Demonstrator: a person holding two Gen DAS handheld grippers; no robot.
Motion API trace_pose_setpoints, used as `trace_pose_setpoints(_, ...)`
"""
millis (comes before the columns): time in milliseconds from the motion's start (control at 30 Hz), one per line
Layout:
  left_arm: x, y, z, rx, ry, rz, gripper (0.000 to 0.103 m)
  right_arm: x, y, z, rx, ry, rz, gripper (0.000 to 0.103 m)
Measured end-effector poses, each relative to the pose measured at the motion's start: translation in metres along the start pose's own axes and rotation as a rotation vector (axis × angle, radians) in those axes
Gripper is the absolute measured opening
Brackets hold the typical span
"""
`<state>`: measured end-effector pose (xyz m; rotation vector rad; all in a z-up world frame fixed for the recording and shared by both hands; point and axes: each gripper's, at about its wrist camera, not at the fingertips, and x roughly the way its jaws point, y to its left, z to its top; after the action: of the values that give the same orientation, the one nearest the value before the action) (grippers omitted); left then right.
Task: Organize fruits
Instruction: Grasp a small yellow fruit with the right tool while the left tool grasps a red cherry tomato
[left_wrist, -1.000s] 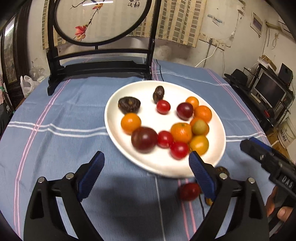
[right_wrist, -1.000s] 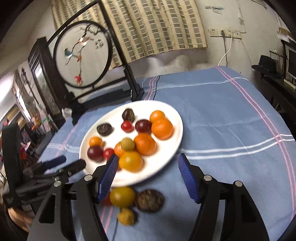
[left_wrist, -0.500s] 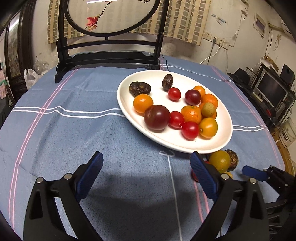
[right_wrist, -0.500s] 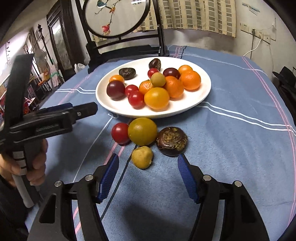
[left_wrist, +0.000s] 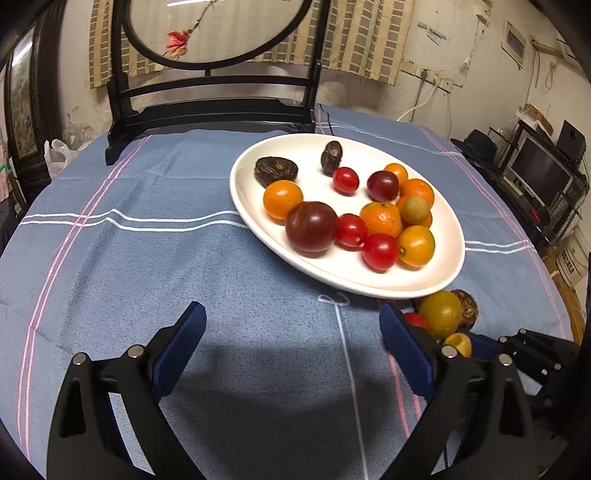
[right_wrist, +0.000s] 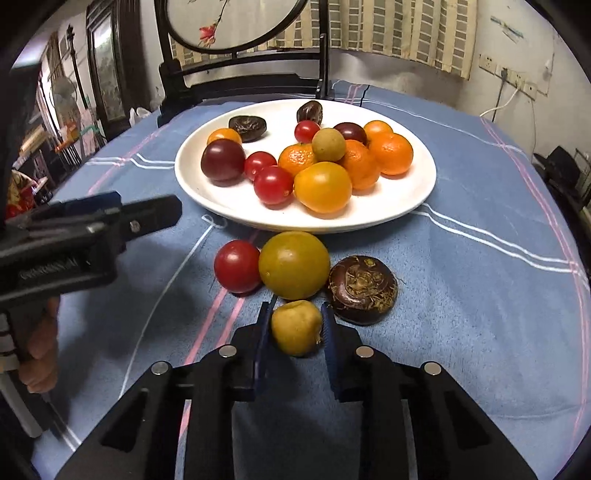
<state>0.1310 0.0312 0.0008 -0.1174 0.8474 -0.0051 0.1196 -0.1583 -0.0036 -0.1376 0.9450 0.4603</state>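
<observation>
Where the blue striped cloth (right_wrist: 461, 302) covers the round counter, a carved black screen stand (left_wrist: 210, 107) rises at the far edge. Next in size is the white oval plate (right_wrist: 391, 214), loaded with oranges, red and dark tomatoes, a yellow-orange tomato, a pale longan and two dark wrinkled fruits.

The left tongs (left_wrist: 291, 347) hang above bare cloth, near the plate's rim, blue pads spread wide with nothing between them. In the right wrist view they show at the left edge, gripped by a hand (right_wrist: 38, 354).

The right tongs (right_wrist: 295, 325) point down at a small cluster on the cloth just in front of the plate. Their jaws have just been closing, and the pads now press both sides of the small yellow fruit (right_wrist: 295, 326), which rests on the cloth nearest the camera.

Just behind it sits the large yellow-green fruit (right_wrist: 293, 264), close against the plate's near rim. The dark brown water chestnut (right_wrist: 362, 288) lies to its right, beside the right pad. The red tomato (right_wrist: 237, 266) touches the yellow-green fruit on its left.
</observation>
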Motion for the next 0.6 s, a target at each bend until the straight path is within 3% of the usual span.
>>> trace_pose_setpoints(233,0.000,-0.020,-0.007,0.101,0.011,-0.022,0.093,-0.016,-0.032,0.003,0.118,-0.045,0.089,0.027)
trace_pose_setpoints(400,0.003,-0.038,-0.015,0.185,0.032,-0.045,0.087,-0.019,-0.045,0.003,0.173,-0.050,0.106,0.027)
trace_pose_setpoints(500,0.006,-0.047,-0.021,0.223,0.040,-0.053,0.081,-0.022,-0.045,0.003,0.175,-0.063,0.114,0.027)
trace_pose_setpoints(600,0.017,-0.054,-0.025,0.252,0.071,-0.060,0.068,-0.025,-0.042,0.004,0.170,-0.069,0.118,0.027)
